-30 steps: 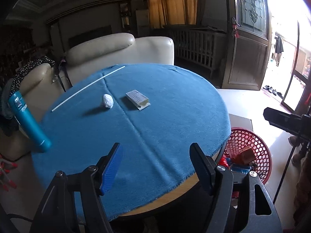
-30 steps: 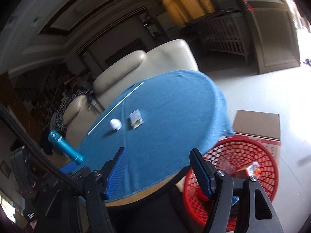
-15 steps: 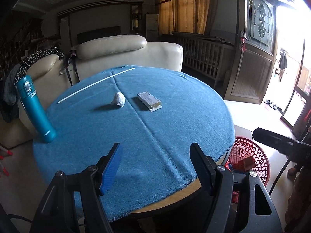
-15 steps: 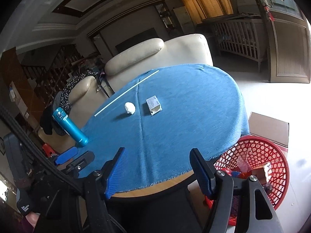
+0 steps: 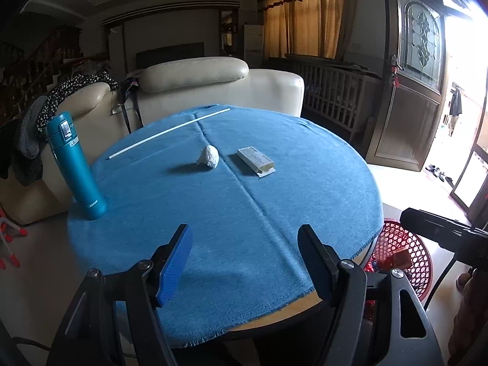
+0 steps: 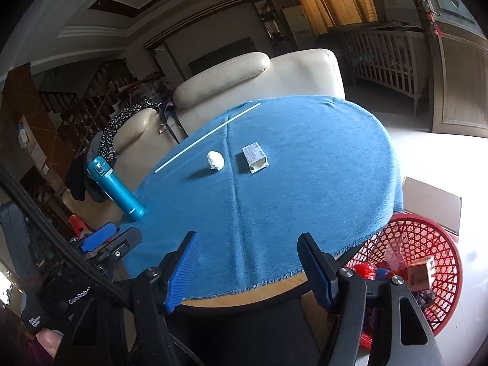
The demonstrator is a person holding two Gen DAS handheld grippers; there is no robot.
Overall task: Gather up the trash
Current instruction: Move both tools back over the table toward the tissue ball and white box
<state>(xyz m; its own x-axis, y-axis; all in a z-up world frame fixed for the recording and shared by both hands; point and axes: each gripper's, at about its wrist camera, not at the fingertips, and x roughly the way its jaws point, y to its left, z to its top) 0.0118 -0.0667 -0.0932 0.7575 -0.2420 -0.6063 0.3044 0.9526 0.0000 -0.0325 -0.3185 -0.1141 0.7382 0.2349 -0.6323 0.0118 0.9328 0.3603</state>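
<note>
Plainly, this is the approach stage: both grippers hover at the near edge of the desk (image 5: 213, 228), nothing picked up yet. Nearest, the left gripper (image 5: 244, 262) has its blue fingers (image 5: 174, 262) spread apart with only blue cloth showing between them; the right gripper (image 6: 247, 268) likewise stands with fingers (image 6: 183, 271) parted and empty. Down to the right of the desk, on the floor, sits the red basket (image 6: 427, 244), already holding some scraps, with a cardboard box (image 6: 430, 201) just behind it.

Further in, near the middle of the desk, lie the pieces to collect: a crumpled white paper ball (image 5: 209, 157) and, just beside it to the right, a small flattened carton (image 5: 256, 161). Beyond them a long white strip (image 5: 167, 132) runs along the far left edge. A teal flask (image 5: 76, 167) stands upright at the left rim; that looks like a keeper, not trash.

Next, I would judge, one gripper must reach forward over the cloth to the ball or carton, straddle it with fingers parted, and close; the ball is soft and should squash easily, the flat carton needs a low pinch.

Against the earlier views, both cameras have rolled toward level and shifted sideways, so the flask now stands upright in view; the things on the desk lie unchanged.
</note>
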